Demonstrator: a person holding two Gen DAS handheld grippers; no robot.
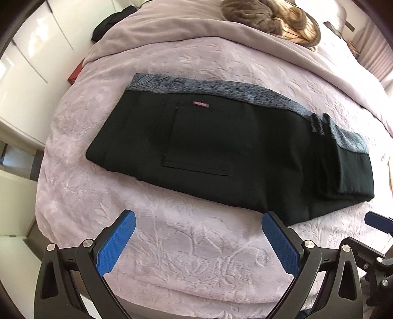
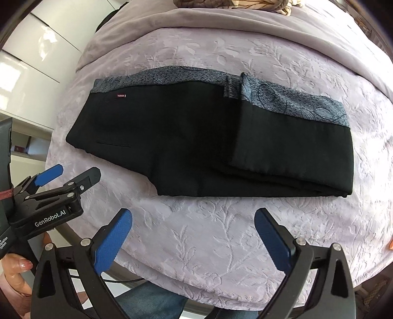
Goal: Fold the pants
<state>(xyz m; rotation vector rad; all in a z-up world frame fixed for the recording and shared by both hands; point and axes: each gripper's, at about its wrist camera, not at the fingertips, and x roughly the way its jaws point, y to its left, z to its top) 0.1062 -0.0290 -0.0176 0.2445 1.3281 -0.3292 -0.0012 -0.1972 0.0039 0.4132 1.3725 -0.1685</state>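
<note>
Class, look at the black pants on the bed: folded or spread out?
Folded. The pants lie as a compact rectangle, legs doubled over in layers at one end.

A: What carries everything?
B: A bed [image 2: 221,245] under a pale lilac embossed bedspread [image 1: 186,257].
A: And on it?
B: Folded black pants [image 2: 196,147] across the middle of the frame, a smooth mauve blanket [image 1: 172,32] above them, and a brown furry bundle [image 1: 258,14] at the top edge.
</note>
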